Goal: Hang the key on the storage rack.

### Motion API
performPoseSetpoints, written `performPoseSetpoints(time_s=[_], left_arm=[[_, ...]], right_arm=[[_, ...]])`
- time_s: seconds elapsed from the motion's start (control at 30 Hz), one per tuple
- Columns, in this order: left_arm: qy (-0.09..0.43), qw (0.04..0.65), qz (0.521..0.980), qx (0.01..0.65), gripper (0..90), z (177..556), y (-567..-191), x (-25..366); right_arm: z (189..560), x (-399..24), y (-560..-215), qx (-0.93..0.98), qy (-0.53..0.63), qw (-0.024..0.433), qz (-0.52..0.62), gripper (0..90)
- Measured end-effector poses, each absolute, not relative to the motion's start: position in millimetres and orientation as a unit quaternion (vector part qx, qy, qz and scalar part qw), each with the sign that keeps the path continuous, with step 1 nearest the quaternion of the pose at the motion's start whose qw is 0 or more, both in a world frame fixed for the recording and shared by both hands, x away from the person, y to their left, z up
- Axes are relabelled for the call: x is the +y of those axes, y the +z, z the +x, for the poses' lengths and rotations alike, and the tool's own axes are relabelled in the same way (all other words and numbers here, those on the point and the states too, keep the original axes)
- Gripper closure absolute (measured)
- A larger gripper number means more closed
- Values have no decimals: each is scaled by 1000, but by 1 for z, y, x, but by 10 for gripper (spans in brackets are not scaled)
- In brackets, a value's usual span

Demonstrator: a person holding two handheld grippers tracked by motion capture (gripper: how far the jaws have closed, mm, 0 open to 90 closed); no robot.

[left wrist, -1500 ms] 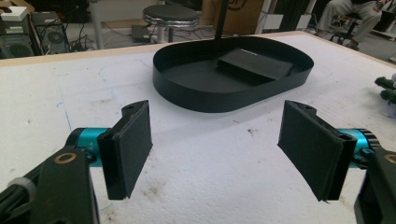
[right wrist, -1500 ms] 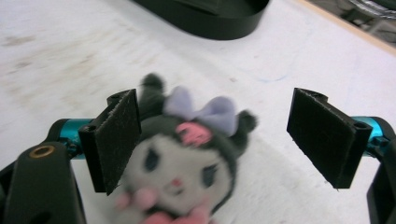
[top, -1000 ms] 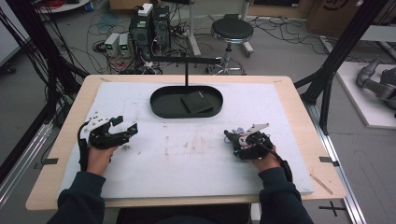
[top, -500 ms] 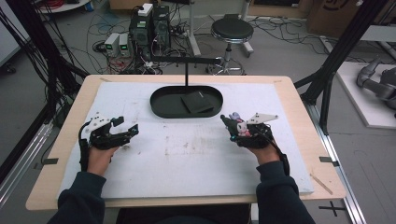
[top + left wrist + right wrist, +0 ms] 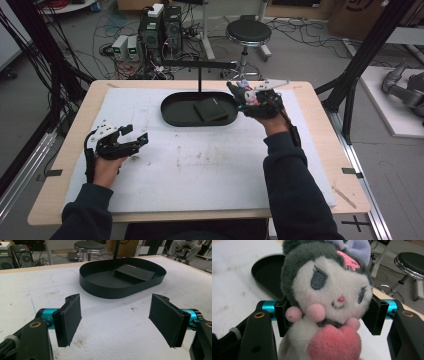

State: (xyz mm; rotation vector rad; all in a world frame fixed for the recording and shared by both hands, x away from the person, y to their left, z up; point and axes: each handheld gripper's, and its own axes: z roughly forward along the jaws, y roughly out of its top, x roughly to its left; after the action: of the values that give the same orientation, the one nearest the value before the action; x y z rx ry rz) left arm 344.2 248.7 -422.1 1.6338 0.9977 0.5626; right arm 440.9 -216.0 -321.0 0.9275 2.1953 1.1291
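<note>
The right gripper [image 5: 329, 312] clamps a grey-and-white plush doll with lilac bow and pink heart [image 5: 327, 295] — raised just beside the black oval tray [image 5: 172, 112]; the left gripper [image 5: 117, 320] rests wide open — nothing between its jaws.

You won't find any readable text, label, brand, number or sign here; whatever may be printed on the cardboard box [image 5: 361, 14] at one o'clock is illegible.
</note>
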Motion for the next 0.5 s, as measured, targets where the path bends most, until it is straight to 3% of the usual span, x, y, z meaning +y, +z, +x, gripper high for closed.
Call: performPoseSetpoints(time_s=[0.5], left_arm=[[233,542,692,415,255,344,-422,247]], right_arm=[[496,-190,-302,792,430,250,353,369]])
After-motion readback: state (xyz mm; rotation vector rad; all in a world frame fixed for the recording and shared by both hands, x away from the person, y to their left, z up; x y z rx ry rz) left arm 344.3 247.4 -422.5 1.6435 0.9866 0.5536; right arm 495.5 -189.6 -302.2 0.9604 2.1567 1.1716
